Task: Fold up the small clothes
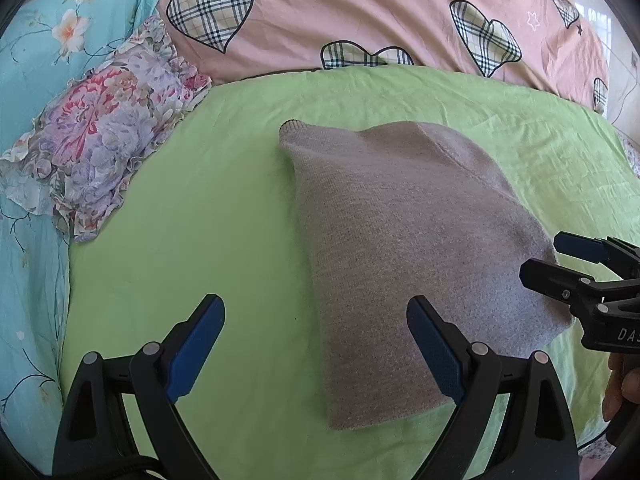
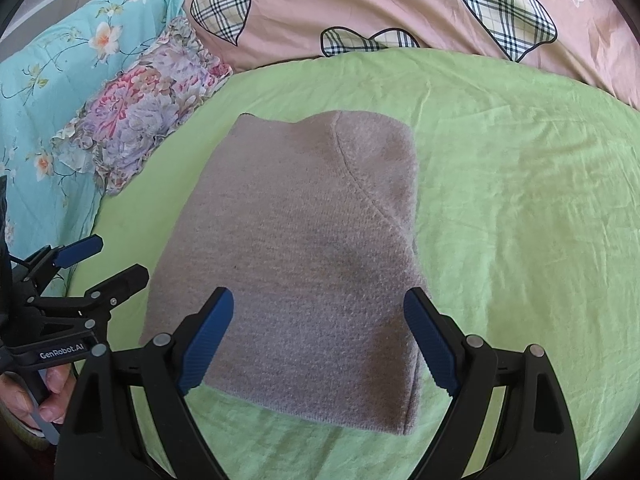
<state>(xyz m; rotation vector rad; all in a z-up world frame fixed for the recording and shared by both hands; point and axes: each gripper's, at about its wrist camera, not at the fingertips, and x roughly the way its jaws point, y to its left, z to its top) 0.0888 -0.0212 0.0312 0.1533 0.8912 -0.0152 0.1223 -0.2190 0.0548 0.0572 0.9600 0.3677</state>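
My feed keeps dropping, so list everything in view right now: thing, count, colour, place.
knit garment: one, greyish mauve, folded flat, middle of the green sheet
green sheet: one, light green, covering the bed under the garment
floral pillow: one, purple and pink, left of the garment
quilt: one, pink with plaid hearts, far edge
floral bedding: one, turquoise, far left
left tongs: one, black with blue pads, open, empty, over the garment's left edge
right tongs: one, same colours, open, empty, over the garment's near end
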